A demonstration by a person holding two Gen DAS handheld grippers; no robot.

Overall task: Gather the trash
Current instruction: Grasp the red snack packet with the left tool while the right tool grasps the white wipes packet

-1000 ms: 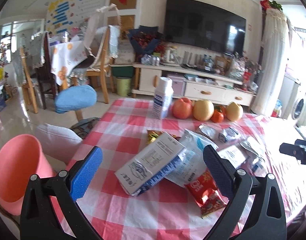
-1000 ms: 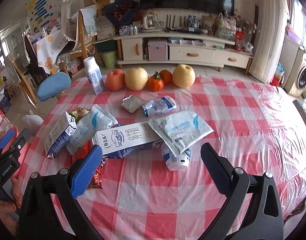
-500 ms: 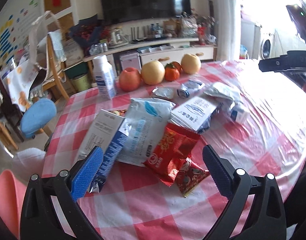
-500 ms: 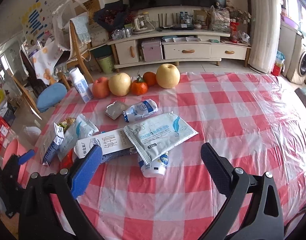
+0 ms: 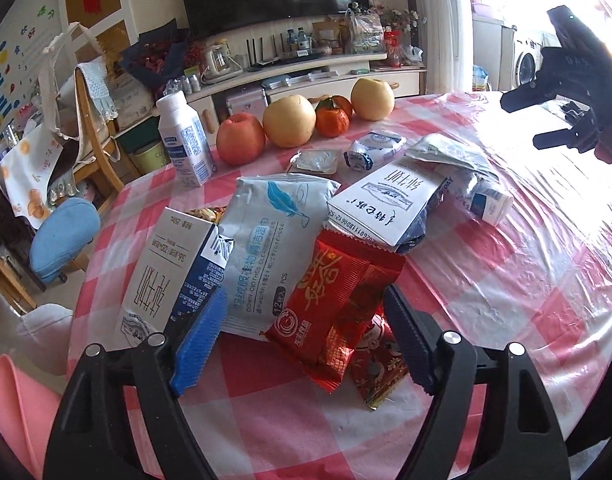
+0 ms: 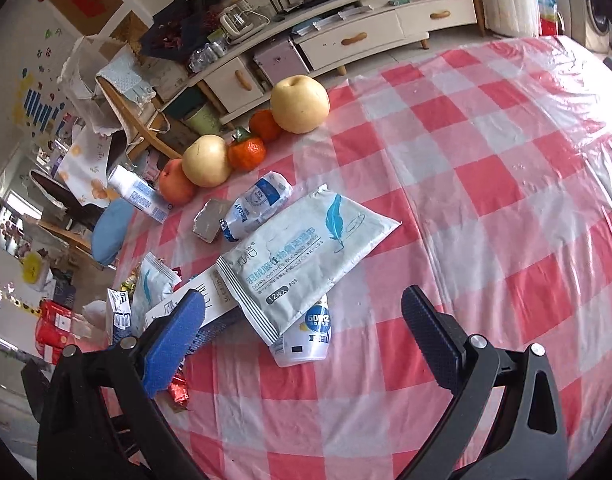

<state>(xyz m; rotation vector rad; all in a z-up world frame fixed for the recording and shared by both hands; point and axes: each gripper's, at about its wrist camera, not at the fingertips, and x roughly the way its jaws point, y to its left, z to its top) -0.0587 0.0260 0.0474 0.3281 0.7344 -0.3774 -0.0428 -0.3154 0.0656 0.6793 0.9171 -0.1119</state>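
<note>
Trash lies heaped on the red-checked tablecloth (image 5: 505,300): a red snack wrapper (image 5: 333,292), a smaller red wrapper (image 5: 373,364), a grey wipes pack (image 5: 266,240) and two flattened milk cartons (image 5: 174,276) (image 5: 389,200). My left gripper (image 5: 302,340) hovers low over the red snack wrapper. Its jaws are closing with the wrapper between them, and the pads do not press on it. My right gripper (image 6: 302,340) is open above a second wipes pack (image 6: 306,256), which partly covers a small white bottle (image 6: 306,336).
A pink bin (image 5: 10,400) stands off the table's left edge. An apple (image 5: 240,138), pears, oranges and an upright milk bottle (image 5: 186,140) line the far edge. Chairs and a blue cushion (image 5: 62,236) stand at the left. Bare cloth (image 6: 505,200) spreads to the right.
The left gripper swung right and sank toward the red wrappers, and its jaws narrowed. The right gripper rolled and dropped closer to the wipes pack and bottle, staying open.
</note>
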